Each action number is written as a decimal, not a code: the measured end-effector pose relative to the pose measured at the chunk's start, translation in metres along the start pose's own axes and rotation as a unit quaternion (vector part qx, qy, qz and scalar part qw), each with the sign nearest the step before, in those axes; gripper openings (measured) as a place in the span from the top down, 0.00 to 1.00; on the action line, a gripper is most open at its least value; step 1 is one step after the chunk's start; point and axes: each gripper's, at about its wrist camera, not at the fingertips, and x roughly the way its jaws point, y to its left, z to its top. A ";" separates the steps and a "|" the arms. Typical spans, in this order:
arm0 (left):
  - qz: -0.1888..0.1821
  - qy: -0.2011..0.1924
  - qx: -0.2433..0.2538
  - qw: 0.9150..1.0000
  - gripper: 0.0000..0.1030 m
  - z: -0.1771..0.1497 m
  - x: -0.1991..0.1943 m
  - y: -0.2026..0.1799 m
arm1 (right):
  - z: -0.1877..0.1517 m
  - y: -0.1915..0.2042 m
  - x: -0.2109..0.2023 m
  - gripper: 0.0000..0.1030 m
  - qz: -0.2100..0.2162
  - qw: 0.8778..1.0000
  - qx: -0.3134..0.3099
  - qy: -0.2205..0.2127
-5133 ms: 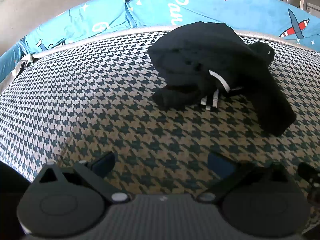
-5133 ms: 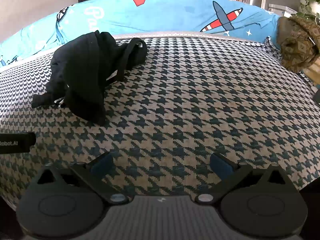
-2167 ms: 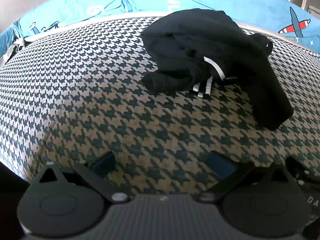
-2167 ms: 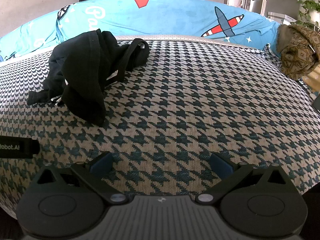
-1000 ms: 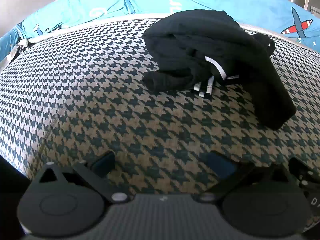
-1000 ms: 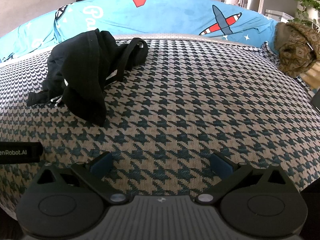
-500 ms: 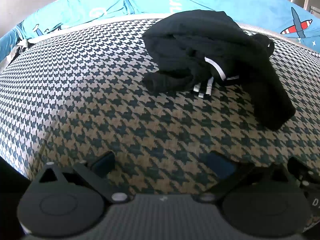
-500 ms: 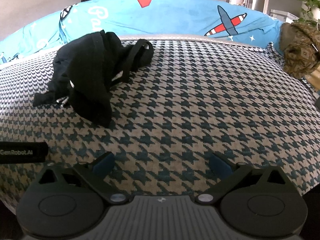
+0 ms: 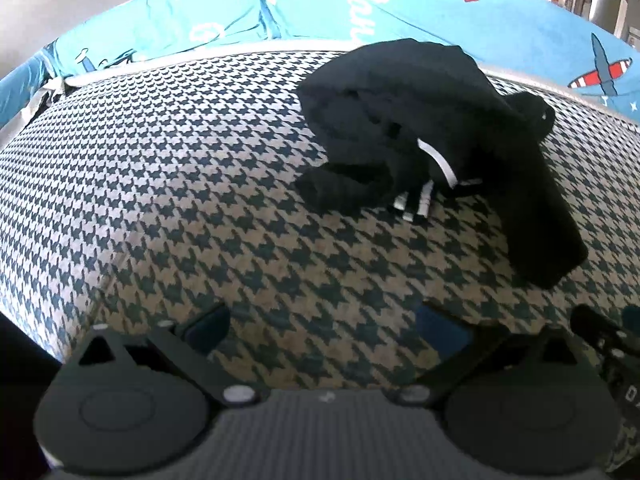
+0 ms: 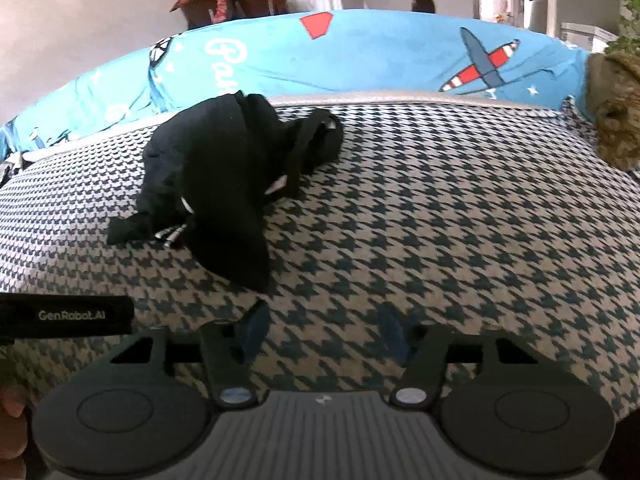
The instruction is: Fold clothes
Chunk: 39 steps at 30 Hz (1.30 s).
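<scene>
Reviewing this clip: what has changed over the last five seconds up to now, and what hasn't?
The right tongs have narrowed from wide open to partly closed, gripping nothing, and edged nearer the black garment. The left tongs stay wide open and empty. The garment lies crumpled in the same heap on the houndstooth cover, untouched.

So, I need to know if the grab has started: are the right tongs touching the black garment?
Apart. In the right wrist view, houndstooth cover shows between the open right tongs and the black garment.
</scene>
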 end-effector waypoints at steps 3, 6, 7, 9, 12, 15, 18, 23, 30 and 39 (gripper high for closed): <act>0.004 -0.003 -0.004 1.000 0.00 0.003 -0.001 0.003 | 0.009 0.006 0.006 0.49 0.021 1.000 -0.020 -0.001; 0.011 -0.009 -0.006 1.000 0.00 0.004 -0.002 0.005 | 0.019 0.012 0.014 0.50 0.042 0.998 -0.036 0.001; 0.013 -0.009 -0.007 1.000 0.00 0.005 -0.002 0.006 | 0.022 0.013 0.017 0.53 0.048 0.998 -0.039 0.004; 0.014 -0.007 -0.009 1.000 0.00 0.005 -0.002 0.007 | 0.029 0.016 0.025 0.58 0.058 0.997 -0.045 0.009; 0.015 -0.005 -0.009 1.000 0.00 0.005 0.000 0.008 | 0.037 0.018 0.036 0.71 0.067 0.996 -0.047 0.019; 0.016 -0.003 -0.009 1.000 0.00 0.005 0.001 0.008 | 0.048 0.015 0.045 0.85 0.074 0.996 -0.035 0.026; 0.014 0.001 -0.011 1.000 0.00 0.005 0.003 0.008 | 0.061 0.008 0.051 0.88 0.076 0.997 -0.016 0.018; 0.011 0.008 -0.011 1.000 0.00 0.005 0.006 0.006 | 0.082 -0.004 0.054 0.88 0.062 0.998 -0.002 -0.022; 0.009 0.015 -0.013 1.000 0.00 0.004 0.009 0.005 | 0.101 -0.018 0.046 0.88 0.071 0.994 0.030 -0.074; 0.010 0.016 -0.009 1.000 0.00 0.002 0.012 0.005 | 0.116 -0.041 0.063 0.88 0.027 0.995 0.071 -0.072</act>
